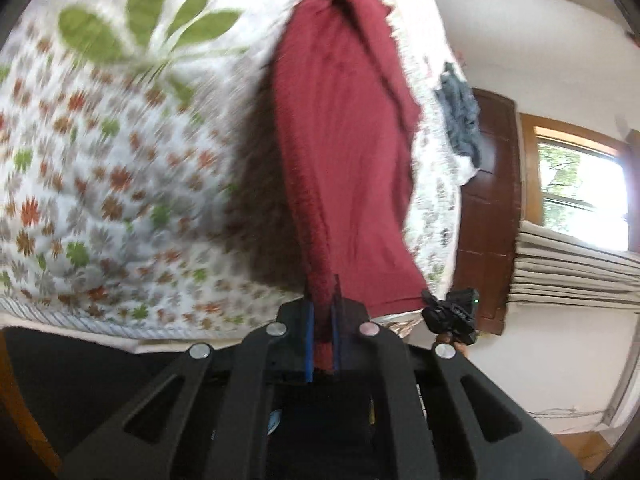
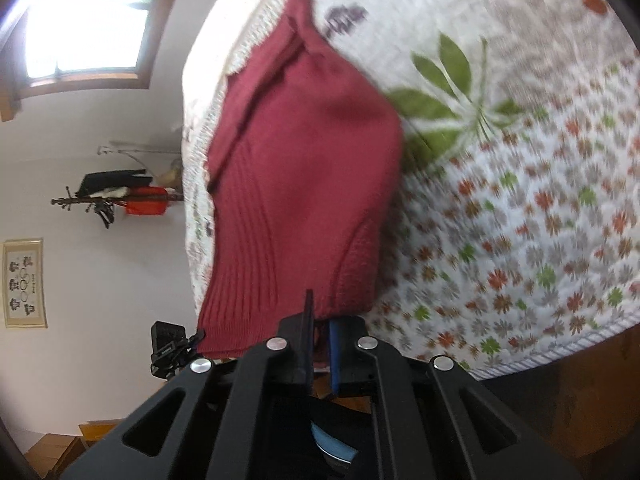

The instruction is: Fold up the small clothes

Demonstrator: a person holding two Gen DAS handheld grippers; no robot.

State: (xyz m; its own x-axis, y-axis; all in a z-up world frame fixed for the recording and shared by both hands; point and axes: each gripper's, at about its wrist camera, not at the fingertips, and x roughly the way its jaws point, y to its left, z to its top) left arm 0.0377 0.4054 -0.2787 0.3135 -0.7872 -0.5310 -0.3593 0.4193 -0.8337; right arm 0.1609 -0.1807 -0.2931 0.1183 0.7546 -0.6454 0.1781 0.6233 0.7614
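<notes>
A dark red knitted garment (image 1: 344, 152) hangs lifted above a bed with a floral quilt (image 1: 104, 152). My left gripper (image 1: 322, 300) is shut on one corner of its hem, the knit pinched between the blue pads. In the right wrist view the same red garment (image 2: 304, 168) shows ribbing and a seam, and my right gripper (image 2: 320, 316) is shut on its other corner. The right gripper (image 1: 452, 314) also shows in the left wrist view at the garment's far corner, and the left gripper (image 2: 172, 346) shows small at the lower left of the right wrist view.
A crumpled grey-blue cloth (image 1: 460, 120) lies near the quilt's edge. Beyond the bed stand a dark wooden headboard (image 1: 492, 208), a window (image 1: 580, 192) with curtains, and white walls. A coat stand (image 2: 116, 198) and a framed picture (image 2: 24, 282) stand by the other wall.
</notes>
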